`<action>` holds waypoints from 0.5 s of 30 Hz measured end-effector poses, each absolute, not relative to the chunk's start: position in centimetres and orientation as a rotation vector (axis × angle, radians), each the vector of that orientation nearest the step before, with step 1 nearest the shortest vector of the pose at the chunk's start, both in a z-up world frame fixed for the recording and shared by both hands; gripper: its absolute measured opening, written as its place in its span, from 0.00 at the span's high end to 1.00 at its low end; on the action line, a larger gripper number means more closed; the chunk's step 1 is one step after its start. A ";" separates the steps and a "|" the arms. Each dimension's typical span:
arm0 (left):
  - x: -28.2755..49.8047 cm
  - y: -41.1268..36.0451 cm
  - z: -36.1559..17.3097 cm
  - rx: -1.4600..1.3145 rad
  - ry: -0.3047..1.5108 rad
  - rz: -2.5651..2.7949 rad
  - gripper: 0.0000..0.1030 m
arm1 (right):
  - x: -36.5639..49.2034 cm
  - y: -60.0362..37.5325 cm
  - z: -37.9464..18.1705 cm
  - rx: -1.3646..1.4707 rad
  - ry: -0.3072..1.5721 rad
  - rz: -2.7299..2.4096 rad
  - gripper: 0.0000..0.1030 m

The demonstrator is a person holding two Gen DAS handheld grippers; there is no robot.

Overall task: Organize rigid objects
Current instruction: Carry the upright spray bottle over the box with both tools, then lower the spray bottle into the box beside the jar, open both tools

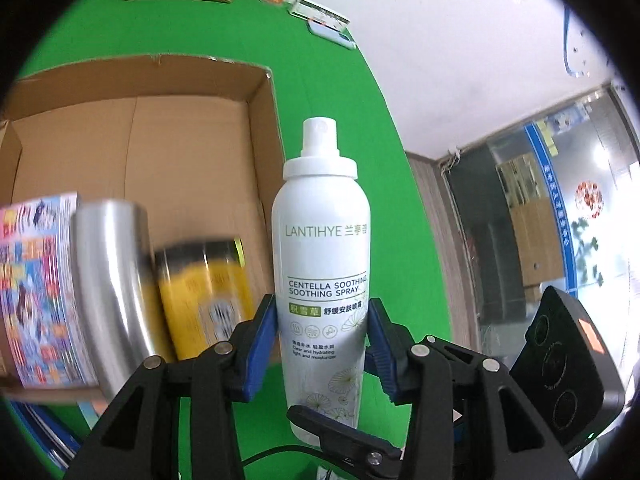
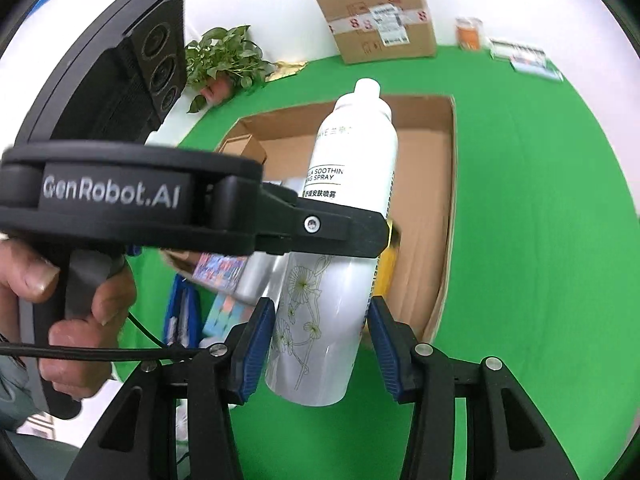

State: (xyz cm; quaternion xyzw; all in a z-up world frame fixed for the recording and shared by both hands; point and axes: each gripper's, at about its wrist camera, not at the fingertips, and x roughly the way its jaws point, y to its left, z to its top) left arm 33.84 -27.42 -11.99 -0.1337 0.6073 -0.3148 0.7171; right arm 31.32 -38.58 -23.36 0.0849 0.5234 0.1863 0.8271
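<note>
spray bottle [image 1: 322, 264]: white, held clear of the green worktop [image 1: 168, 24], beside the right wall of the open cardboard box [image 1: 192, 136]
left tool [image 1: 322, 344]: blue pads pinching the spray bottle at the lower label band
right tool [image 2: 322, 344]: blue pads pinching the same bottle nearer its base, below the left tool
long axis: runs forward from both tools, nozzle end leading, base toward the cameras; tilted right in the right wrist view
governing relation: box opening lies left of and beyond the bottle in the left wrist view; judged next move is a carry over the box wall
nearer hand: both grip; left tool sits closer to the nozzle
box contents: steel cup [image 1: 108, 280], yellow can [image 1: 200, 284] and printed carton [image 1: 36, 288], all blurred
hidden: bottle base cut off by a black clip; box near corner masked by the left tool in the right wrist view; free floor space in the box only partly visible
</note>
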 end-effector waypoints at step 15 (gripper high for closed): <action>37.4 -32.2 -19.5 -0.241 1.560 -0.666 0.58 | 37.6 -40.2 -32.0 0.166 1.318 0.321 0.58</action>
